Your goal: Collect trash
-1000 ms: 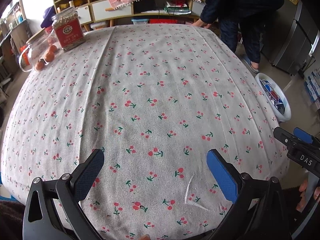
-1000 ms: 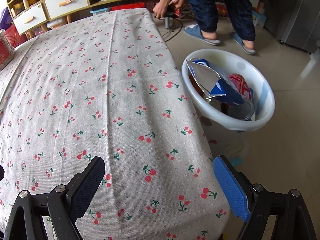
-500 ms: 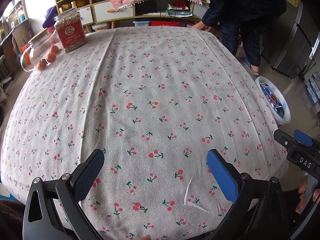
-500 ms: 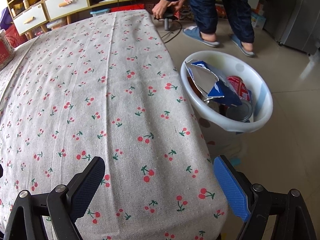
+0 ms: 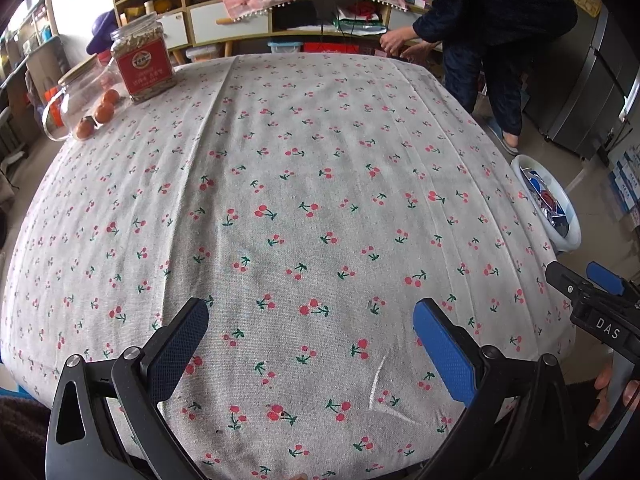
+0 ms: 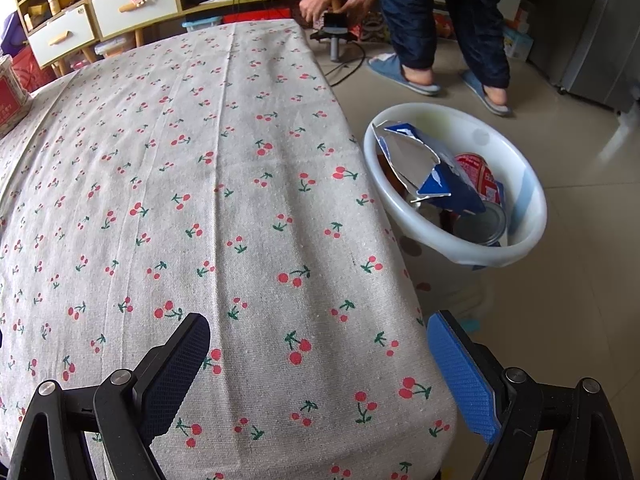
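Trash: a torn blue-and-silver wrapper (image 6: 424, 168), a red can (image 6: 480, 172) and a tin lid (image 6: 480, 226) lie in the white basin (image 6: 528, 216) on the floor, just beside the right edge of your worktop.
Worktop: the cherry-print cloth (image 5: 304, 184) shows no loose litter in either view; I judge the collecting is done or nearly so.
Left claw: your left claw (image 5: 310, 342) is released, jaws wide, nothing between them, hovering over the near edge of the cloth.
Right claw: your right claw (image 6: 318, 364) is likewise spread and empty, at the worktop's near right corner, the basin ahead and to its right.
Far corner: a red-labelled jar (image 5: 142, 64) and a glass jar of oranges (image 5: 86, 108) stand there; these look like keepers, not trash.
Risk, mistaken pick: sweeping for leftovers, you could grab a jar and tip it.
Risk, cloth: a low claw could snag and drag the cloth, pulling the jars.
Risk, bystander: a person (image 6: 432, 12) bends near the far end; mind your reach and the basin.
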A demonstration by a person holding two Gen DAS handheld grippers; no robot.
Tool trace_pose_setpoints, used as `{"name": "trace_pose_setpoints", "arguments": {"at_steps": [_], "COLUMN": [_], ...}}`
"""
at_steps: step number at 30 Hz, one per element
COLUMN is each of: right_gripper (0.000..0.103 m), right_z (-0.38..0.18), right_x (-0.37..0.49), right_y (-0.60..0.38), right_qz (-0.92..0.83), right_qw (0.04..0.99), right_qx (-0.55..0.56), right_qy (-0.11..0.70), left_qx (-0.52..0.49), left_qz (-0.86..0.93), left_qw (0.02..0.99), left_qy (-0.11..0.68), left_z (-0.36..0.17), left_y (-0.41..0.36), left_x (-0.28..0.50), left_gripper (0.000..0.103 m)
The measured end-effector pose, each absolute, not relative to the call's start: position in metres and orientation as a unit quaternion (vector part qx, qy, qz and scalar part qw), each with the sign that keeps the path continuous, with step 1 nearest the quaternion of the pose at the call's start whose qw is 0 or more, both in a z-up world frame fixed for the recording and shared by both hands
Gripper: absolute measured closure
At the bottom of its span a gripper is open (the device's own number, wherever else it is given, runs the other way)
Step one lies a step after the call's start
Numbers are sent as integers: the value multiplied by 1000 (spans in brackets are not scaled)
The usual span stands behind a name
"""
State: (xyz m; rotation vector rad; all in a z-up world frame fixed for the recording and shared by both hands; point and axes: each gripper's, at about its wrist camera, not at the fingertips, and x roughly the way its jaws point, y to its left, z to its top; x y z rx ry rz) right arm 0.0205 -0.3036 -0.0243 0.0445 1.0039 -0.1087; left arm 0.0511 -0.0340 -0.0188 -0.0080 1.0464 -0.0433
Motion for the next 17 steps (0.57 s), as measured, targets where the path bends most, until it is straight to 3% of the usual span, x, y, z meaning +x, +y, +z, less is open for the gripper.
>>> {"name": "trace_pose_setpoints", "arguments": {"at_steps": [17], "right_gripper": [11], "right_z": [-28], "right_x": [20], "right_y": [-301], "right_qz": [-50], "right_qw": [874], "right_qx": [19], "right_qy": [483], "left_qx": [-11], "left_qz": [-30], "left_qw": [860], "left_qy": [509], "left_z": [-22], "left_y": [-35], "left_x": [51], "left_gripper": [0]}}
